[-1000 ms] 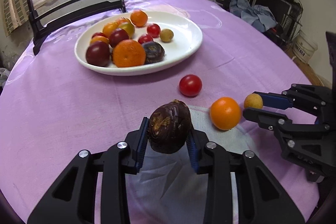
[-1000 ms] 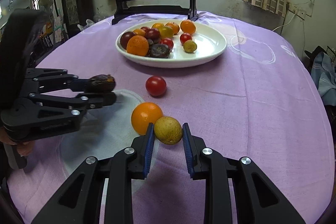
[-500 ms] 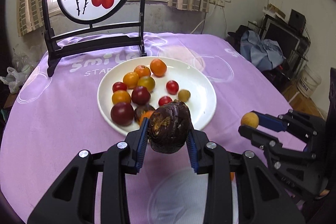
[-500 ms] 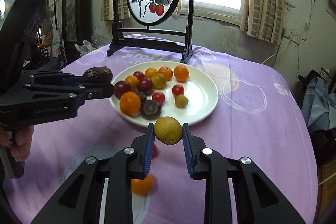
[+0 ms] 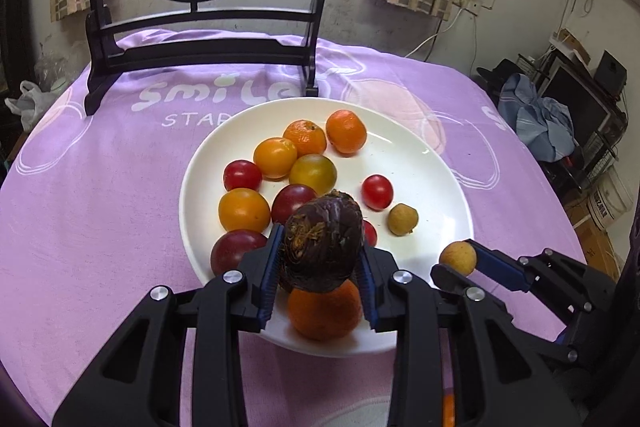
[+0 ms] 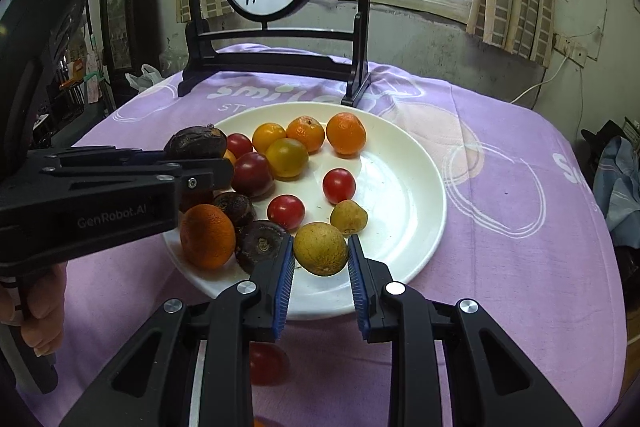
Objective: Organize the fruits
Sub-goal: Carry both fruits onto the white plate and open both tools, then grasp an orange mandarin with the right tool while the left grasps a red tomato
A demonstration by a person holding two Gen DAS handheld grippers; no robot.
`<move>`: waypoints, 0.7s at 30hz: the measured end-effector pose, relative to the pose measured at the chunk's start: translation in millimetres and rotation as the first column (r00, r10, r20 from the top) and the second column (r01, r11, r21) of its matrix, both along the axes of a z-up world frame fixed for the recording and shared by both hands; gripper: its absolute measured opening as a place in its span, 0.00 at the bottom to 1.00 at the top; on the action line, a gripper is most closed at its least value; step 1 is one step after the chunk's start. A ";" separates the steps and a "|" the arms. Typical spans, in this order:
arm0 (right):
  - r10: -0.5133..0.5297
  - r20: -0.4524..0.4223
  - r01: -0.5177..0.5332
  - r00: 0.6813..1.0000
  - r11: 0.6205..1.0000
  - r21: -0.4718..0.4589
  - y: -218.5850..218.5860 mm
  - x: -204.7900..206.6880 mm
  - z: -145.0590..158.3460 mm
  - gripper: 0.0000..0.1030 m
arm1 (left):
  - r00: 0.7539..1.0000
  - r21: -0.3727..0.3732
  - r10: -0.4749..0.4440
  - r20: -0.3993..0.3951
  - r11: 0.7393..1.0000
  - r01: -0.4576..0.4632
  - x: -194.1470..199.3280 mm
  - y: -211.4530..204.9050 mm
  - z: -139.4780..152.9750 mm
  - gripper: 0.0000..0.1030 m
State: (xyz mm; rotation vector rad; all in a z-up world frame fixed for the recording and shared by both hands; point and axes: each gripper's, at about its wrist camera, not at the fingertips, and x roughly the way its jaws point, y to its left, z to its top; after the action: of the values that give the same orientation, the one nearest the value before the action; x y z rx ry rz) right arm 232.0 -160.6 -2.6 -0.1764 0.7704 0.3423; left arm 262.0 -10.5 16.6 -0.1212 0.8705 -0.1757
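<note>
Two fruits are carried above the white plate point(image 5: 440, 183): a dark wrinkled fruit point(image 5: 322, 245) is clamped in the left tongs point(image 5: 320, 277), a yellow-brown fruit point(image 6: 320, 248) in the right tongs point(image 6: 320, 277). Many fruits are already plated; a red tomato point(image 6: 266, 363) is left on the bench.

Left hand-held gripper point(image 5: 320, 263): matte black plastic, two forked fingers with triangular cut-outs, ribbed blue pads point(image 5: 269, 279) on the inner faces, round silver screw heads at the pivots. Side plate stamped "GenRobot.AI" in pale lettering, seen from the right wrist view. Right hand-held gripper point(image 6: 321, 267): same build, same blue pads point(image 6: 283, 279), silver screws. A bare hand point(image 6: 38, 311) wraps the left unit's black grip.
</note>
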 end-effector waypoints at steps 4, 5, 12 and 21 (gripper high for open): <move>-0.014 -0.005 0.014 1.000 1.000 0.020 -1.5 2.9 -5.4 0.48 | 0.997 -0.002 0.052 0.051 0.999 -0.052 -2.9 2.9 2.5 0.71; -0.013 -0.011 0.013 1.000 1.000 0.026 -2.4 1.6 -6.4 0.48 | 0.996 0.010 0.053 0.068 0.999 -0.053 -5.9 2.3 4.5 0.71; -0.043 -0.032 0.045 0.999 0.997 0.058 -20.9 -15.0 -4.4 0.49 | 0.997 -0.003 0.037 0.065 0.999 -0.037 -28.2 1.3 10.6 0.72; -0.046 -0.062 0.051 0.997 0.994 0.092 -43.2 -58.0 -6.8 0.54 | 0.996 -0.018 0.037 0.086 0.999 -0.036 -77.3 3.2 9.4 0.79</move>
State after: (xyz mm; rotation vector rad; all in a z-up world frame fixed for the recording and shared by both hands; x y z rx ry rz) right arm 174.0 -203.8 -9.4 -0.0596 0.8147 0.3382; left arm 184.7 -7.3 26.0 -0.1432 0.7803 -0.1529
